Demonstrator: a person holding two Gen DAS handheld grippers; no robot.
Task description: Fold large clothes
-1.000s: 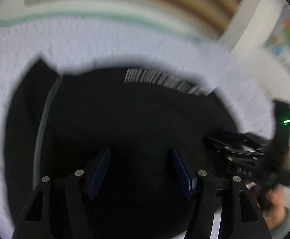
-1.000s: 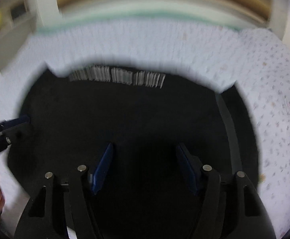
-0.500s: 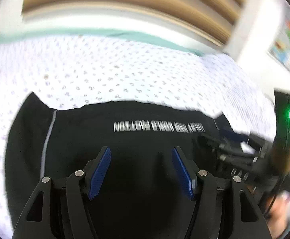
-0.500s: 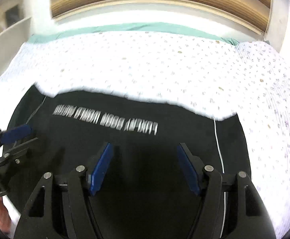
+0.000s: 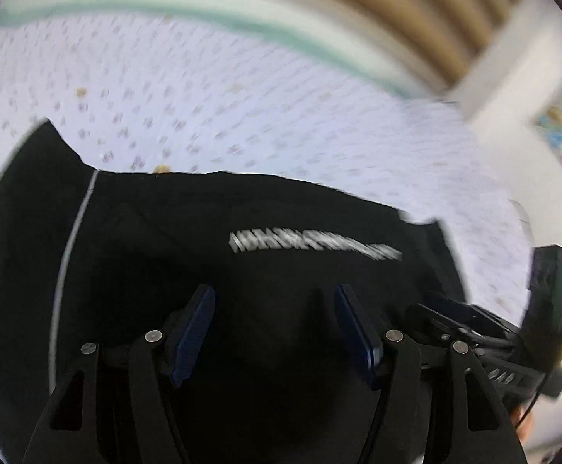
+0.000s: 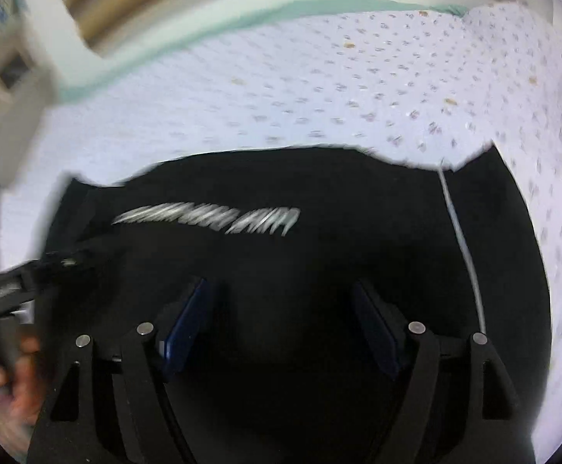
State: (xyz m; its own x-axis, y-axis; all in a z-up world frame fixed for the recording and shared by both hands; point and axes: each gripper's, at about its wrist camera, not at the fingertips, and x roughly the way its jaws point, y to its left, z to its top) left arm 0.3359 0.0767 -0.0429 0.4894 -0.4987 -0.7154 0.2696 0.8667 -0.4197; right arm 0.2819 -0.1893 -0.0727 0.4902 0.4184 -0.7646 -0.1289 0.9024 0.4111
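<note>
Black garment [image 5: 281, 201] lies flat on the dotted bed sheet [image 5: 203, 96], under and ahead of both jaws. Left gripper [image 5: 275, 324] released, nothing between. Right gripper [image 6: 281, 317] jaws just widening, also holding nothing.

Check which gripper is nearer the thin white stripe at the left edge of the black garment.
Left. The left gripper hovers just right of that white stripe; the right gripper hovers further right, past the printed lettering, on the garment.
</note>
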